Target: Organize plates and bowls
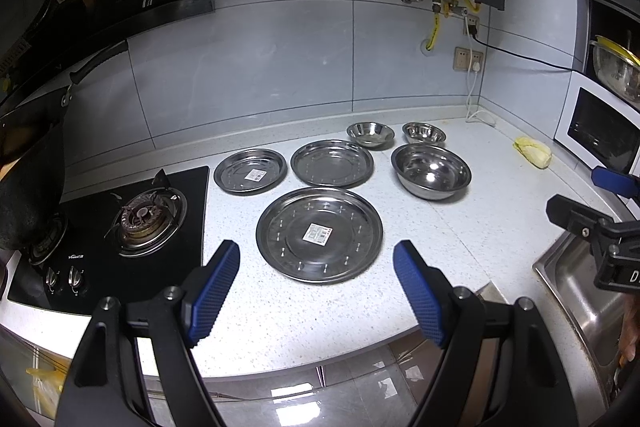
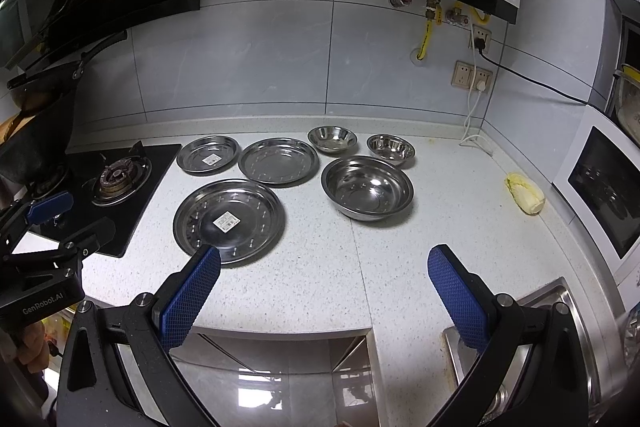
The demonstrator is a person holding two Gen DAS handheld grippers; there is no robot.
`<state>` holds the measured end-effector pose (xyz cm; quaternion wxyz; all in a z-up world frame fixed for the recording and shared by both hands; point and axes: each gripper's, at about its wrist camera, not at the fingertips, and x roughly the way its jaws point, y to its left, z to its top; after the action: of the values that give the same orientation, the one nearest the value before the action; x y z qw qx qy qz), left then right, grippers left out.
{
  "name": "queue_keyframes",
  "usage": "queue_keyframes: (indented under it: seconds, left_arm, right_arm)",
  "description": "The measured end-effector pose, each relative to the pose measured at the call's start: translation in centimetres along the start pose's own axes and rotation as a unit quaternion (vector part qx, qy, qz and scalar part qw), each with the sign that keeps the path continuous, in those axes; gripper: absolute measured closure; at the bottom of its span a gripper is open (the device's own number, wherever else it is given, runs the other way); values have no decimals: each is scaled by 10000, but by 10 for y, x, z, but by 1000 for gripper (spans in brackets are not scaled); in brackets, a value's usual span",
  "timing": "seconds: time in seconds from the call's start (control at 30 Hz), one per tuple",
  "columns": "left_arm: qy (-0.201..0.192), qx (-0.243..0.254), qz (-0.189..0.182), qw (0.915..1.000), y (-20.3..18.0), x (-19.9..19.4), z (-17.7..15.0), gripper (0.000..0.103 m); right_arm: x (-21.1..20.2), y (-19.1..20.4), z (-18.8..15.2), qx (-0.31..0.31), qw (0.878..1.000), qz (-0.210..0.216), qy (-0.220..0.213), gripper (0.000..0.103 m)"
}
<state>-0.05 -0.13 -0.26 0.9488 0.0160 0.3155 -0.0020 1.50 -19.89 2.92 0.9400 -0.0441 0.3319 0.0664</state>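
Three steel plates lie on the speckled counter: a large one [image 1: 319,235] [image 2: 230,219] nearest, a medium one [image 1: 332,163] [image 2: 279,161] behind it, and a small one [image 1: 250,170] [image 2: 208,154] at the left by the stove. A large steel bowl [image 1: 431,171] [image 2: 367,187] stands to the right, with two small bowls [image 1: 370,134] [image 1: 423,133] [image 2: 332,139] [image 2: 391,148] behind it. My left gripper [image 1: 318,259] is open and empty, just in front of the large plate. My right gripper [image 2: 324,267] is open and empty, in front of the large bowl.
A black gas stove [image 1: 132,223] [image 2: 116,183] sits at the left with a dark pan [image 1: 28,147] on it. A steel sink [image 1: 580,287] [image 2: 520,347] is at the right front. A cabbage piece [image 1: 533,151] [image 2: 525,193] lies near a white microwave [image 1: 600,127] [image 2: 600,187].
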Motion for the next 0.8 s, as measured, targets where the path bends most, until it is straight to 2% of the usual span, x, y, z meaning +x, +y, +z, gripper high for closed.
queue_keyframes:
  seconds: [0.8]
  left_arm:
    - [56,-39,32,10000,2,3,1,24]
  right_arm:
    - [7,9,1,-75,9999,67,51,1]
